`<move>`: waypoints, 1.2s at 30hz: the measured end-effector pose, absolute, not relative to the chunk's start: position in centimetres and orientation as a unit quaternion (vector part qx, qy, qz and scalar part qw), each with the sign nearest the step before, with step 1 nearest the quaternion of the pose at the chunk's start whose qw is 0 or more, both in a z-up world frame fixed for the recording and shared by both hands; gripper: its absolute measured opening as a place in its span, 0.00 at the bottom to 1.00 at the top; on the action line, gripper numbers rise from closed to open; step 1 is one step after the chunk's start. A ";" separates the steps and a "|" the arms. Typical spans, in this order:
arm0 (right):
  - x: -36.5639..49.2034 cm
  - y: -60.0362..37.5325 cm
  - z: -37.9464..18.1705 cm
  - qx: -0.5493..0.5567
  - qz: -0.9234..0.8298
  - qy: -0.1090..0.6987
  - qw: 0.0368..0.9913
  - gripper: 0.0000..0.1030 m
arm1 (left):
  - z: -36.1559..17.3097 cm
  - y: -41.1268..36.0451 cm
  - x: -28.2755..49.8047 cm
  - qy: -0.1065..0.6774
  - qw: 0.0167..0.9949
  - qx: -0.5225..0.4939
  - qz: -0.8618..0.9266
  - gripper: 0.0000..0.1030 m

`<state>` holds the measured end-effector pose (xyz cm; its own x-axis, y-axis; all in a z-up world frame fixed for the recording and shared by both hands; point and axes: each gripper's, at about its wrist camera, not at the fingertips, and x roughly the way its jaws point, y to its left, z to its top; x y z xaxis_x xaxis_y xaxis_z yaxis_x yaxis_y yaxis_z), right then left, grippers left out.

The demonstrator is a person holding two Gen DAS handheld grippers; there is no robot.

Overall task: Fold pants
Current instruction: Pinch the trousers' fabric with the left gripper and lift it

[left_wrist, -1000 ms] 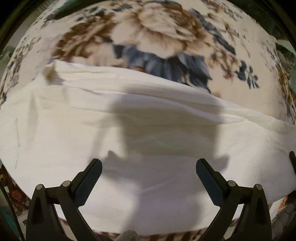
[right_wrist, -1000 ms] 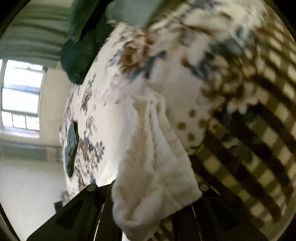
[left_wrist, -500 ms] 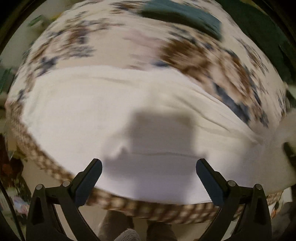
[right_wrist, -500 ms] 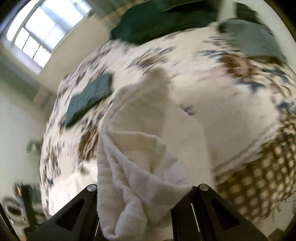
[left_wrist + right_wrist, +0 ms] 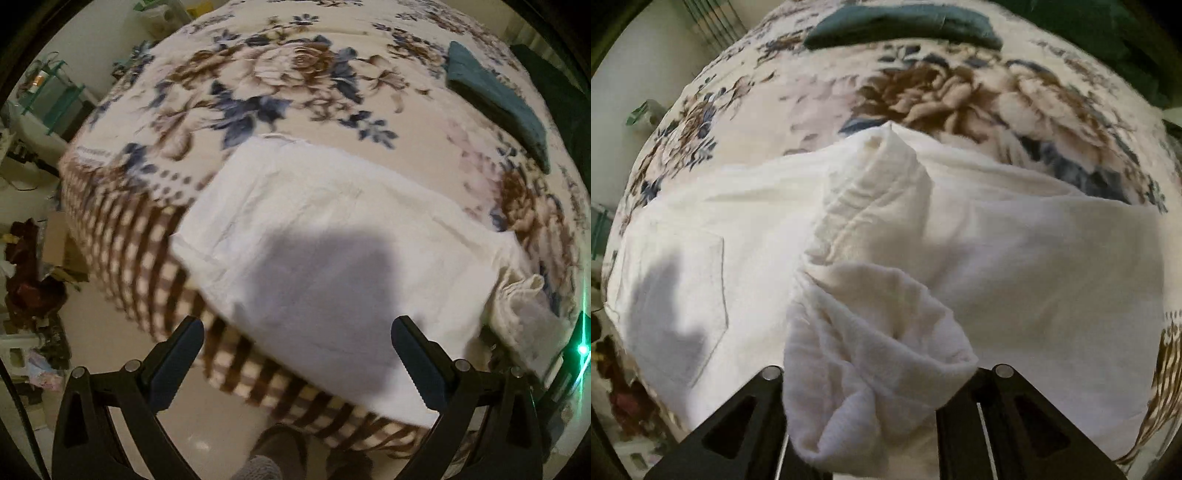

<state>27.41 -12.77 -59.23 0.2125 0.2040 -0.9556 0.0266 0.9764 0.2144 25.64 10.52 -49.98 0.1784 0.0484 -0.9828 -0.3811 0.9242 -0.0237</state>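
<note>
Two grippers work my fold: right gripper (image 5: 875,384) clamps the white cotton pants (image 5: 332,236) to carry a leg across the floral bed (image 5: 295,74); left gripper (image 5: 295,354) hovers, jaws apart.

L gripper (image 5: 295,354) jaws spread wide, nothing between them, hangs clear above near edge of white pants (image 5: 332,236). R gripper (image 5: 875,373) gap packed w/ bunched pants fabric, no room there. Bedspread (image 5: 295,74) far of pants open, flat. Teal folded cloth (image 5: 498,99) far right is the only obstacle on bed. Clutter on floor (image 5: 33,266) near left.
</note>
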 end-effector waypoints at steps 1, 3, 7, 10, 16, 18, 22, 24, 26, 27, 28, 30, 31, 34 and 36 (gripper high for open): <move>27.2 -13.9 -58.8 0.135 0.082 0.645 0.748 0.51 | -50.0 10.0 26.2 0.626 0.757 -0.139 0.127 1.00; 26.5 -15.8 -57.9 0.191 0.106 0.656 0.722 0.69 | -50.1 8.4 27.5 0.629 0.755 -0.160 0.089 1.00; 24.3 -21.5 -54.6 0.257 0.102 0.649 0.709 0.73 | -51.3 4.8 29.8 0.647 0.729 -0.224 0.006 1.00; 23.2 -25.6 -53.9 0.251 0.044 0.650 0.716 0.73 | -52.8 2.0 31.3 0.662 0.707 -0.247 -0.035 1.00; 22.4 -31.6 -55.6 0.281 -0.031 0.653 0.703 0.73 | -57.9 -3.4 33.6 0.715 0.673 -0.181 -0.061 1.00; 22.7 -32.7 -56.2 0.278 -0.044 0.656 0.701 0.73 | -59.0 -4.9 33.7 0.723 0.677 -0.124 -0.060 0.98; 21.9 -34.0 -56.9 0.293 -0.049 0.654 0.696 0.73 | -58.0 -7.6 32.3 0.696 0.712 -0.030 -0.093 0.24; 22.0 -33.9 -57.2 0.292 -0.049 0.654 0.696 0.73 | -56.7 -7.6 31.1 0.680 0.727 -0.015 -0.093 0.10; 22.2 -33.7 -57.2 0.292 -0.046 0.653 0.697 0.73 | -55.1 -6.7 30.1 0.669 0.736 -0.043 -0.093 0.08; 22.3 -33.6 -57.2 0.293 -0.044 0.653 0.697 0.73 | -54.4 -6.0 29.5 0.667 0.738 -0.055 -0.087 0.08; 22.3 -33.6 -57.1 0.292 -0.041 0.654 0.696 0.73 | -54.1 -5.5 29.2 0.665 0.739 -0.065 -0.085 0.08; 22.6 -33.4 -57.0 0.288 -0.038 0.658 0.695 0.73 | -54.5 -4.4 28.7 0.675 0.730 -0.085 -0.072 0.08; 22.7 -33.3 -56.9 0.285 -0.036 0.662 0.692 0.73 | -55.1 -4.2 28.4 0.679 0.725 -0.093 -0.068 0.08; 23.2 -33.0 -57.0 0.269 -0.033 0.672 0.689 0.73 | -57.1 -3.3 28.3 0.691 0.713 -0.103 -0.053 0.09; 23.6 -32.7 -57.3 0.260 -0.031 0.679 0.686 0.73 | -57.9 -3.2 28.7 0.695 0.709 -0.113 -0.048 0.12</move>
